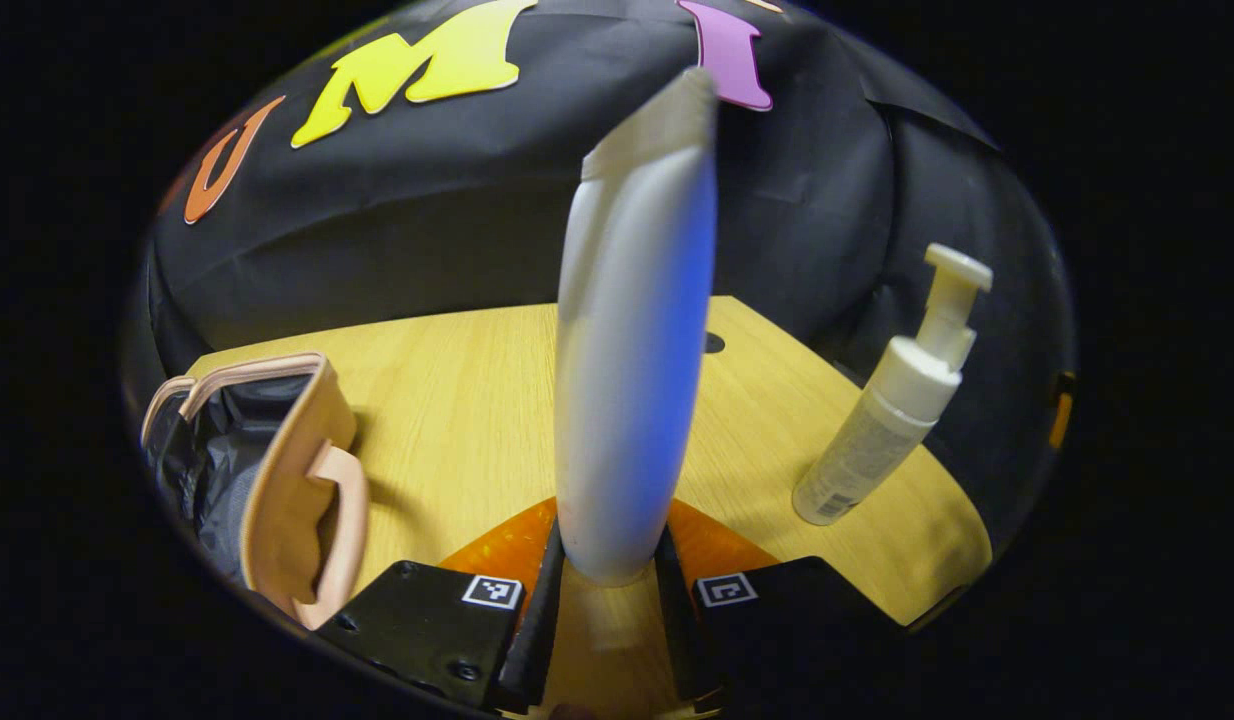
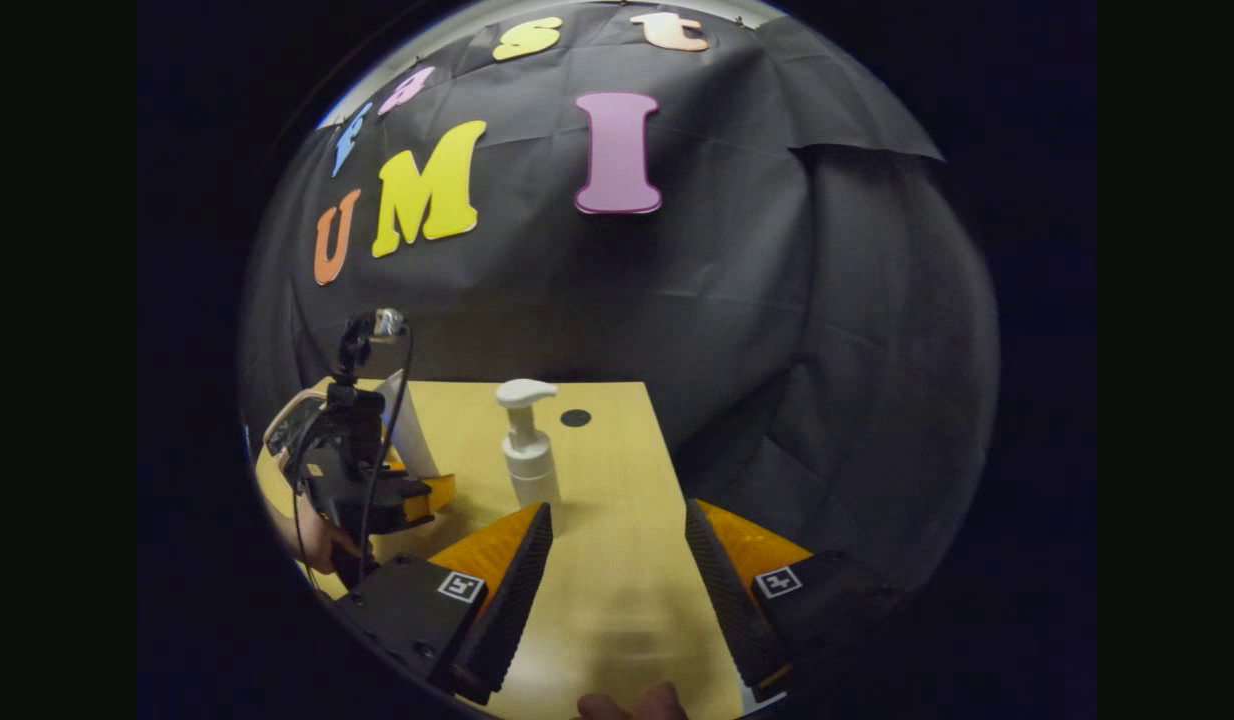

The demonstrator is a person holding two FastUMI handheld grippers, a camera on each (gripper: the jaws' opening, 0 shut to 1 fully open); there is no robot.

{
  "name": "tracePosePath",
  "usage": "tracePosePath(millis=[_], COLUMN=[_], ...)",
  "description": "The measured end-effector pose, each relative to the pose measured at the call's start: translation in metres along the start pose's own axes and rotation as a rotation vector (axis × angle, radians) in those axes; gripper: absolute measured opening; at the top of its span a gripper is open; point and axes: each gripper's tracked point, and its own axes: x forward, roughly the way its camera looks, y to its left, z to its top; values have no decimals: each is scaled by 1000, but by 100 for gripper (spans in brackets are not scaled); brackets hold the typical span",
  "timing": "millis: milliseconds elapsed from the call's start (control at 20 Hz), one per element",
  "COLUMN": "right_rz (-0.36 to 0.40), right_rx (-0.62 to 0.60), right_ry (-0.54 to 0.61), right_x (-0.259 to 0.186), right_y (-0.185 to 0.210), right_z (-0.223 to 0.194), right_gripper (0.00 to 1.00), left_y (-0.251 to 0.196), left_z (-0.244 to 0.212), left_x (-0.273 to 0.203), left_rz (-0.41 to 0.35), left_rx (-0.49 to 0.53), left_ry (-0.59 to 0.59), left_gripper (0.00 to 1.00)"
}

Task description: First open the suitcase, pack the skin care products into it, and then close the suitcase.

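the soft, light tube (image 1: 632, 350) was held upright near its cap by the left gripper (image 1: 607, 570), while the right gripper (image 2: 617, 570) was kept wide.

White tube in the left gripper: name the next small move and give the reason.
Probably carry the white tube left, over the open suitcase. The left gripper already clamps it upright, and the suitcase's dark lining is exposed. The pump bottle still waits on the table.

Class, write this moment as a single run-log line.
left gripper: shut on white tube, upright | right gripper: open, nothing held | pump bottle: standing on table | suitcase: open
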Motion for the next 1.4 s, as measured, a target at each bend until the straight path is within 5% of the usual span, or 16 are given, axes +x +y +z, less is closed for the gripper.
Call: tracePosePath(millis=[250,400,800,1150,1400], right_rz=[55,56,28,17,28], right_rx=[24,4,31,-23,-36], right_ry=[21,26,111,137,165], right_x=[44,72,136,151,137], right_y=[46,66,69,68,68], right_z=[-17,-30,-60,-70,-61], right_gripper=[79,80,79,50,48], left_y=[30,58,127,194,232], left_z=[41,54,61,38,29], left_x=[-84,-122,-181,-212,-201], left_rz=[37,89,222,302,277], left_rx=[-24,-14,-65,-165,-179], left_ry=[-71,-91,-100,-35,-3], left_gripper=[54,49,49,49,49])
